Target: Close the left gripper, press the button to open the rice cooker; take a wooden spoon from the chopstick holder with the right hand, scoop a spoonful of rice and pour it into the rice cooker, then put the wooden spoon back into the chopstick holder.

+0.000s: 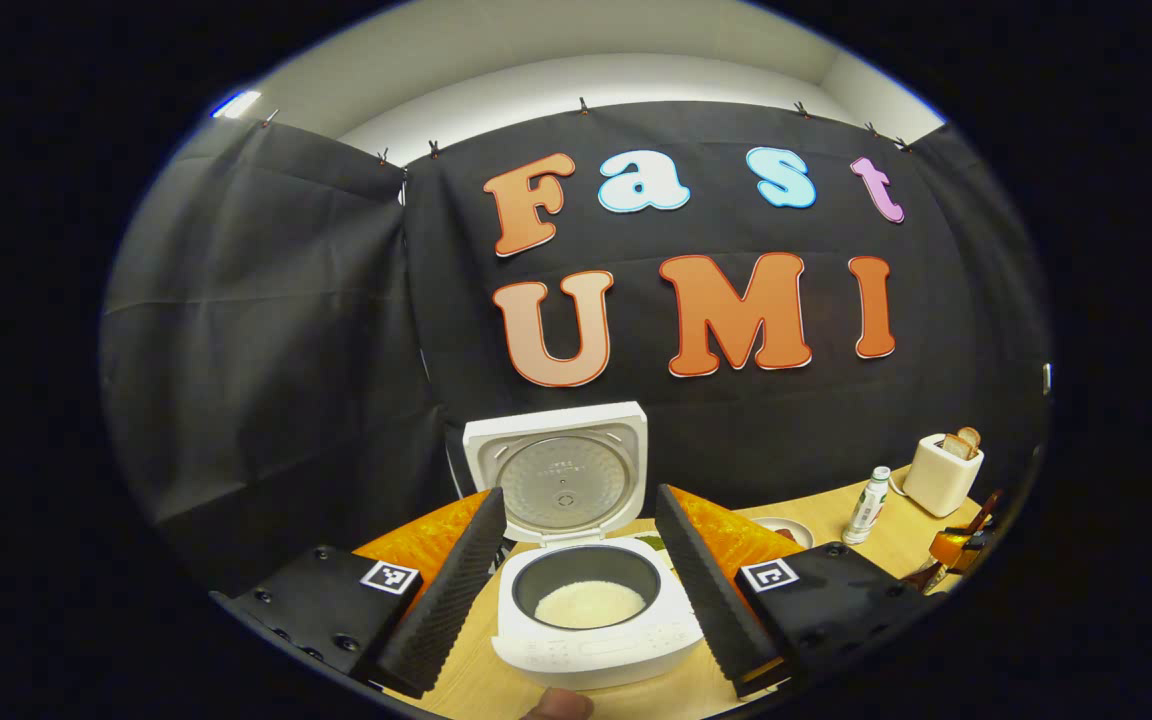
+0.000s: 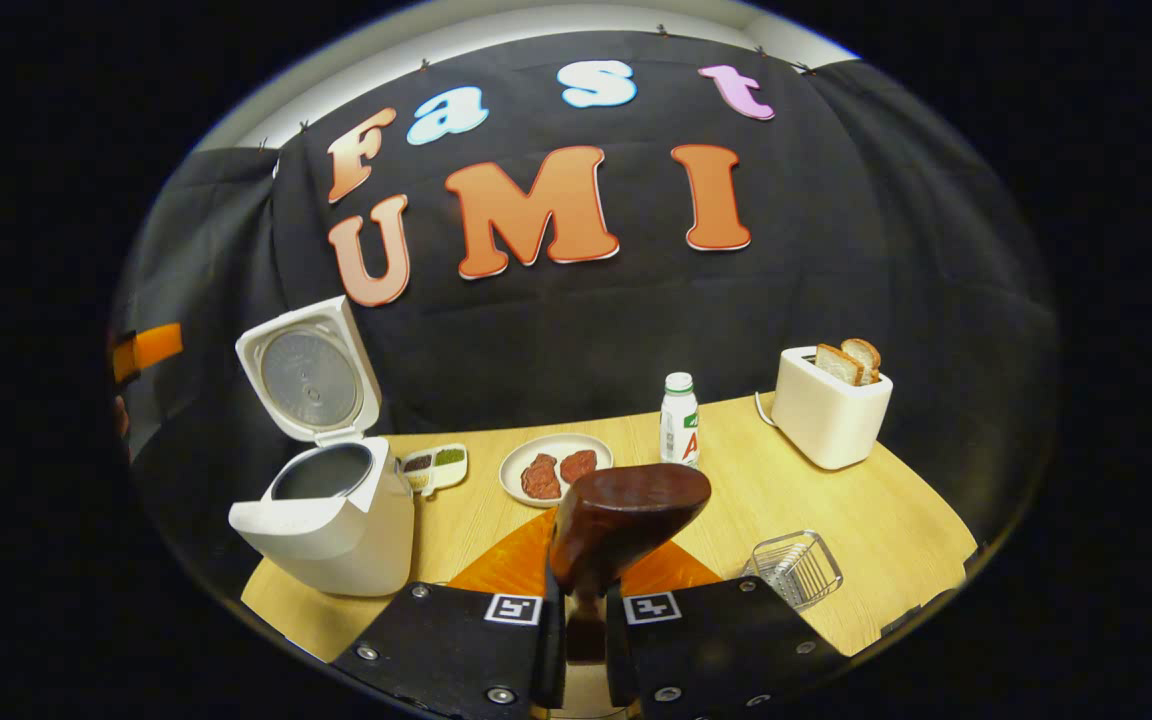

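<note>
The right gripper [image 2: 581, 620] is closed on the handle of the wooden spoon [image 2: 624, 520], bowl up, above the wooden table [image 2: 836, 500]. The wire chopstick holder [image 2: 798, 567] stands just to its right. The left gripper [image 1: 581, 590] is wide open before the rice cooker [image 1: 591, 625], whose lid [image 1: 558, 470] stands raised; rice [image 1: 588, 604] lies inside the pot.

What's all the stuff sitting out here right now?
rice cooker: 1, white, table's left, lid up, rice inside
wooden spoon: 1, dark brown, held in right gripper
sauce dish: 1, white, beside cooker
plate: 1, white, two reddish pieces on it
bottle: 1, white, green cap, behind plate
toaster: 1, white, bread inside, table's right
wire rack: 1, metal, front right
table: 1, light wood
left gripper: open, facing cooker
right gripper: shut on spoon
</note>
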Tool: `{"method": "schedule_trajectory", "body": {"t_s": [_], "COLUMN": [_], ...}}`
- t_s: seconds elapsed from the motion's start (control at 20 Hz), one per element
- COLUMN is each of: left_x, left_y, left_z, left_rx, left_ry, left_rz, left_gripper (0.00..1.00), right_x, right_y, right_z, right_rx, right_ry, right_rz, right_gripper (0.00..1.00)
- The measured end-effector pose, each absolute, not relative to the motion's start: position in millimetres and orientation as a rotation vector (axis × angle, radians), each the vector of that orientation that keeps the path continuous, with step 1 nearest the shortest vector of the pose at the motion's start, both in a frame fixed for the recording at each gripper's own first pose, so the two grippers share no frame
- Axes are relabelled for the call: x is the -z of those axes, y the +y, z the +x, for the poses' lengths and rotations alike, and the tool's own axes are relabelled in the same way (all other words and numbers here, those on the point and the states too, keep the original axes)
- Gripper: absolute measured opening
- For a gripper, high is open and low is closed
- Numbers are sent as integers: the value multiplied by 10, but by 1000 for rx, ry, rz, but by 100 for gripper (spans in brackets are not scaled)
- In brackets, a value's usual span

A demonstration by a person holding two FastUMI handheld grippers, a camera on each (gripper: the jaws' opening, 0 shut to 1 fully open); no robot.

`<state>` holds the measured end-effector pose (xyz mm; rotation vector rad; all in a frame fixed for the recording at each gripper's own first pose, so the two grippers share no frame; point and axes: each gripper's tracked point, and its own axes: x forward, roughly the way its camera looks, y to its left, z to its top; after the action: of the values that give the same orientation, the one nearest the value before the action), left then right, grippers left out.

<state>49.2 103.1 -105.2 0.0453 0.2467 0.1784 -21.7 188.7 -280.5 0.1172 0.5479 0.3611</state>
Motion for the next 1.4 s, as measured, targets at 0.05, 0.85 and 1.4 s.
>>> {"method": "schedule_trajectory", "body": {"t_s": [0.05, 0.85, 1.4], "left_x": [1079, 1430, 1581], "left_y": [1080, 1447, 1333], "left_z": [467, 316, 490], "left_rx": [-184, -173, -65], "left_ry": [248, 321, 337], "left_rz": [46, 80, 67], "left_gripper": [100, 100, 100], "right_x": [2877, 3788, 3747], "right_y": [1934, 2286, 2590], "right_z": [-251, -554, -838], "right_rx": [-363, -377, -342], "right_ry": [559, 463, 546], "right_rz": [99, -393, -85], "right_gripper": [16, 14, 14]}}
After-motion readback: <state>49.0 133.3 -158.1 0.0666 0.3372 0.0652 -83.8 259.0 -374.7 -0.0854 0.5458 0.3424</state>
